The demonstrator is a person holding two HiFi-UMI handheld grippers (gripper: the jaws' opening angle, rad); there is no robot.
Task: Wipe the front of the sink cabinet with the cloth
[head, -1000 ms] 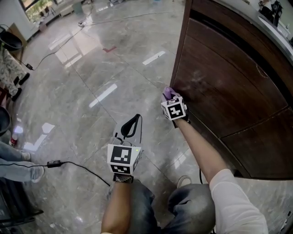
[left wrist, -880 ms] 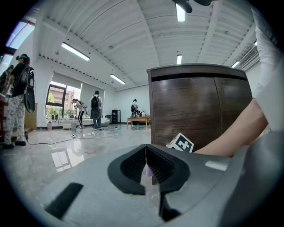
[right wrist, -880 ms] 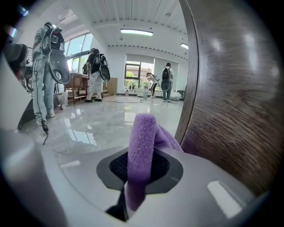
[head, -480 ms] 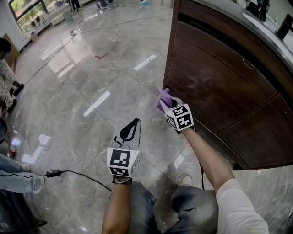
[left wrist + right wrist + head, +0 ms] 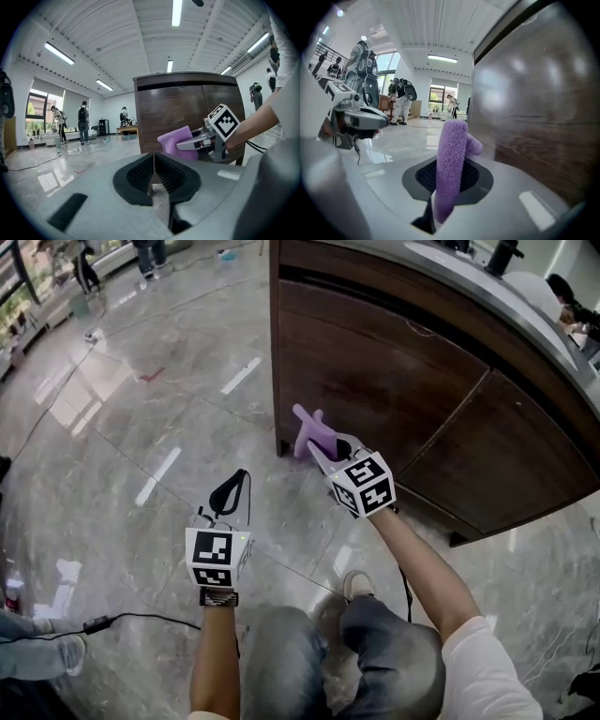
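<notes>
Head view: our right arm (image 5: pixel 412 559) reaches forward, the right hand-held gripper (image 5: pixel 323 448) clamped on the purple cloth (image 5: pixel 309 430), just beside the lower left corner of the sink cabinet (image 5: pixel 375 371). Bare floor (image 5: pixel 159 418) spreads leftward.
Left gripper view: the left hand-held gripper (image 5: pixel 153 171) has its jaws together, empty.
Right gripper view: the cloth stands upright between the jaws, with the cabinet front at right.

I stand on a glossy grey marble floor (image 5: pixel 141 427) that mirrors the ceiling lights. A dark wooden sink cabinet (image 5: pixel 375 371) stands on it ahead, to my right. A thin black cable (image 5: pixel 141 616) with a small adapter (image 5: pixel 94 623) lies across the tiles at my left. My pale shoe (image 5: pixel 354 584) rests near the cabinet.
</notes>
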